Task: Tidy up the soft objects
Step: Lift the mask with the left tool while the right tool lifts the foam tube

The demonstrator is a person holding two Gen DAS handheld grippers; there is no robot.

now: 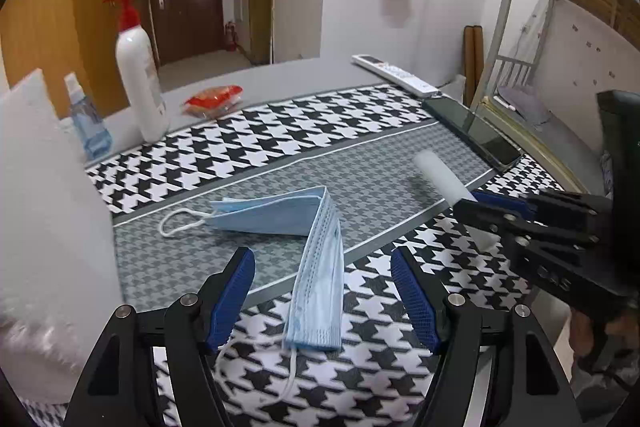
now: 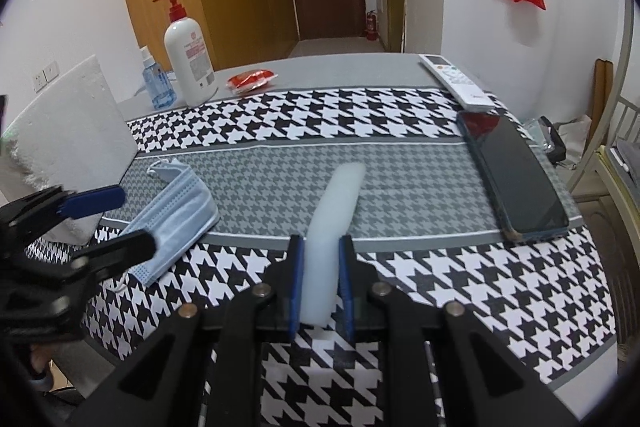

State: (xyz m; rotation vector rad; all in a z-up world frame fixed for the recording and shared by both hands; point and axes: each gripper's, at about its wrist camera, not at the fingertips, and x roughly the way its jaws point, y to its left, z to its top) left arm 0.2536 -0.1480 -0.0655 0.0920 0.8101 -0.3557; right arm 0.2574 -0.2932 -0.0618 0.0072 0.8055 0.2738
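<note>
Now mid-sort: left gripper (image 1: pixel 322 291) released, jaws spread either side of folded pale-blue pleated face mask (image 1: pixel 316 267), lying free on houndstooth cloth (image 1: pixel 400 367). Right gripper (image 2: pixel 320 283) clenched on white translucent foam roll (image 2: pixel 332 219), jutting ahead between its pads. Next, probably: carrying roll toward mask, just left of right gripper, without squashing.

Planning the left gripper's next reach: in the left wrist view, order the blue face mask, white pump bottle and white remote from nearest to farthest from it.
1. Blue face mask, between the open left gripper fingers.
2. White pump bottle, far left.
3. White remote, far right edge.
</note>
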